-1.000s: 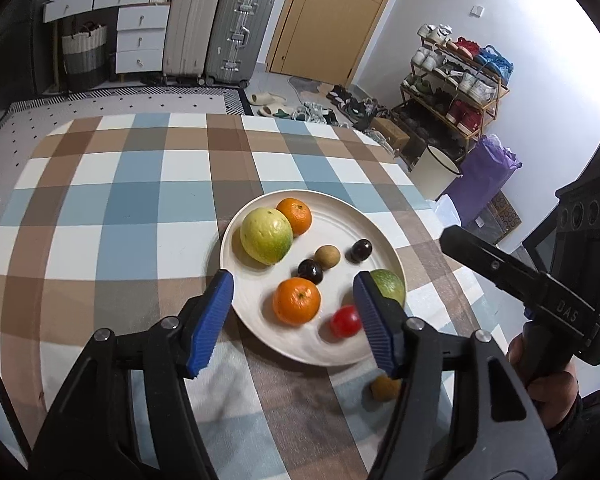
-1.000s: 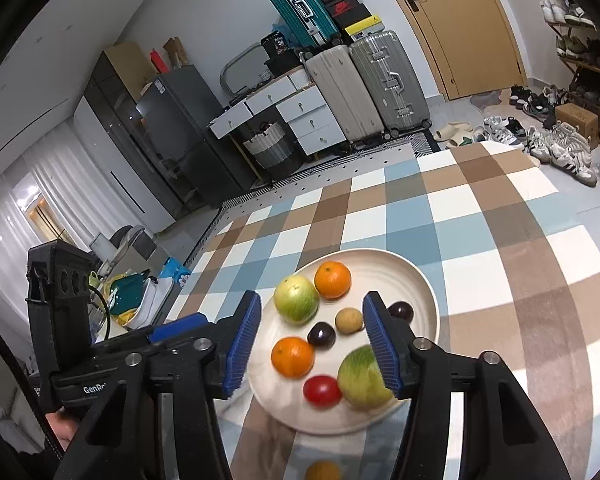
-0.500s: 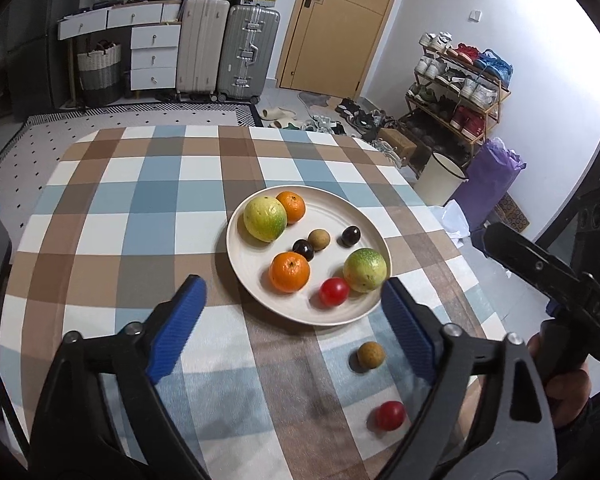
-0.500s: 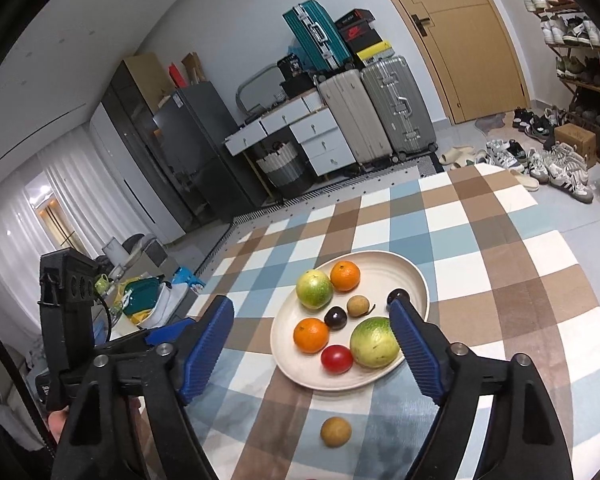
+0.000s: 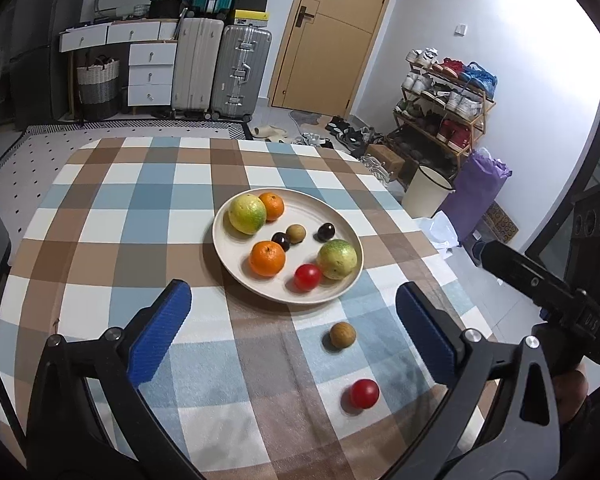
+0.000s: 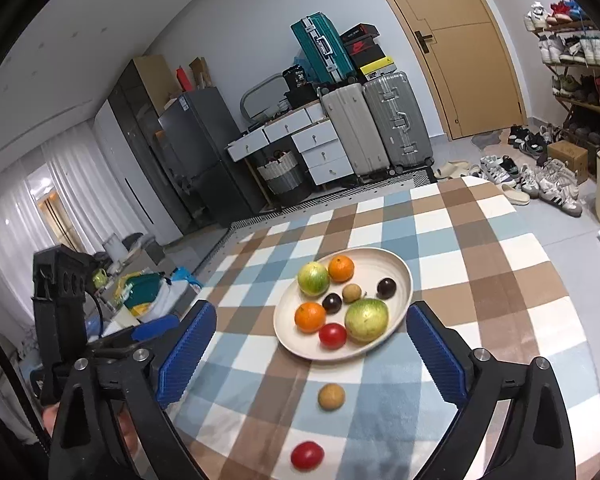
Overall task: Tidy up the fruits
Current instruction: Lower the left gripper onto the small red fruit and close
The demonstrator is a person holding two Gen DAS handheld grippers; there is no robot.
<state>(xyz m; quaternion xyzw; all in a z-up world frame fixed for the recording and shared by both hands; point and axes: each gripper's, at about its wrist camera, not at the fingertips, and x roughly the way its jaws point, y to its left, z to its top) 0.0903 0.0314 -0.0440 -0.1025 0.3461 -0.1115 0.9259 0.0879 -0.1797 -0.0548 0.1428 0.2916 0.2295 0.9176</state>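
Note:
A cream plate (image 5: 342,224) (image 6: 398,268) on the checked tablecloth holds two oranges, two yellow-green fruits, two dark plums, a small brown fruit and a red tomato (image 5: 307,277). A brown round fruit (image 5: 343,335) (image 6: 331,397) and a second red tomato (image 5: 364,394) (image 6: 307,455) lie on the cloth in front of the plate. My left gripper (image 5: 294,336) is open and empty, held above the cloth short of the plate. My right gripper (image 6: 312,354) is open and empty, above the loose fruits.
The round table (image 5: 112,200) has its edge close on the right, with a white bin (image 5: 426,190) and purple bag beside it. Suitcases, drawers, a door and a shoe rack stand behind. The other gripper's handle (image 5: 548,300) shows at the right.
Both grippers have opened wide and drawn back and up from the plate. The brown fruit and the second tomato on the cloth have come into full view.

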